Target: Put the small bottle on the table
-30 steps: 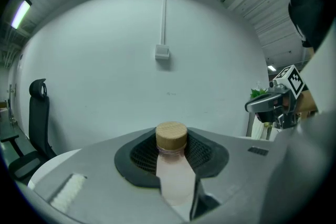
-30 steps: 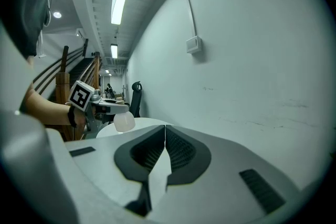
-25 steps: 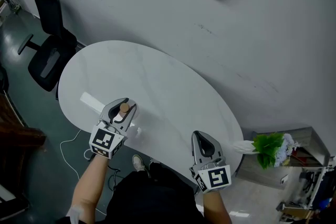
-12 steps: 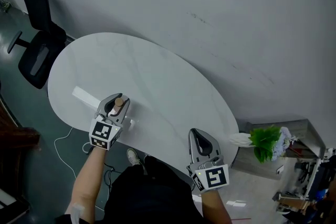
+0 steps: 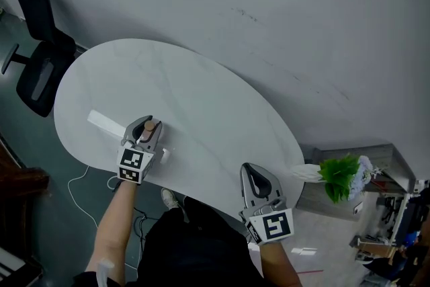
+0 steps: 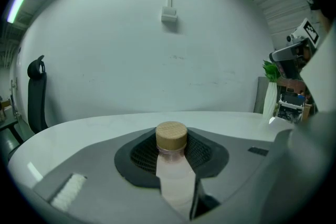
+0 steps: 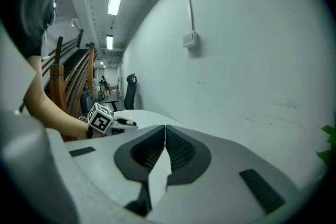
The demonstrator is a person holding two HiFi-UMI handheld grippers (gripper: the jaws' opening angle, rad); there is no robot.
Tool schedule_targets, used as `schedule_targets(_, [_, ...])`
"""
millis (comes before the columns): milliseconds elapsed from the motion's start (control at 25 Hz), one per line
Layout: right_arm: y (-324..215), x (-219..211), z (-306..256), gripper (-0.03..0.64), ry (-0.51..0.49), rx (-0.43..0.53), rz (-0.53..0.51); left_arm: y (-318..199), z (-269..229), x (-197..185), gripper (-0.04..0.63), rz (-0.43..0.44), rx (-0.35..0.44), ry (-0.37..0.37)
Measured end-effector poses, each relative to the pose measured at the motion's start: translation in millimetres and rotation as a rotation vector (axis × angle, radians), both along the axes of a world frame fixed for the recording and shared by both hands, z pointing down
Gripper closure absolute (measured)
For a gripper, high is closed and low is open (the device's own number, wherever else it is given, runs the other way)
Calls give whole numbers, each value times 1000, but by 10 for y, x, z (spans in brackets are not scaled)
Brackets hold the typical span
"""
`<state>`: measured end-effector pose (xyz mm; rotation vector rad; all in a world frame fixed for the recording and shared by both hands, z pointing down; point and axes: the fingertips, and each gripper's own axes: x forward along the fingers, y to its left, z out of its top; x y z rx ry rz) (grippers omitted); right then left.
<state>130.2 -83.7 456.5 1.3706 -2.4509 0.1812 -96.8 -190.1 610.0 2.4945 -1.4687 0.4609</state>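
My left gripper (image 5: 145,132) is shut on the small bottle (image 6: 172,168), a pale pinkish bottle with a round wooden cap (image 5: 149,126), held upright between the jaws. It hovers over the near left part of the white oval table (image 5: 201,111). In the left gripper view the cap (image 6: 171,136) stands above the dark pads. My right gripper (image 5: 255,179) sits at the table's near right edge, its jaws closed together with nothing between them (image 7: 164,157). The left gripper's marker cube (image 7: 101,119) also shows in the right gripper view.
A white flat strip (image 5: 105,123) lies on the table left of the left gripper. A black office chair (image 5: 37,50) stands at the far left. A green plant in a white vase (image 5: 336,175) sits right of the table. A grey wall (image 5: 302,23) runs behind.
The left gripper with the bottle has shifted slightly left and toward the table's near edge in the head view. The right gripper has stayed where it was.
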Motion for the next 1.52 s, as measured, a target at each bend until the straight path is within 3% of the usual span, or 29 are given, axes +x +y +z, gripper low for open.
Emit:
schedule_targets(440, [4, 66, 35, 611, 34, -9, 23, -191, 271, 40, 480, 3, -31, -11])
schedule_targets(1520, [-108, 28, 95, 611, 37, -34, 34, -323, 375, 129, 480, 27, -36, -7])
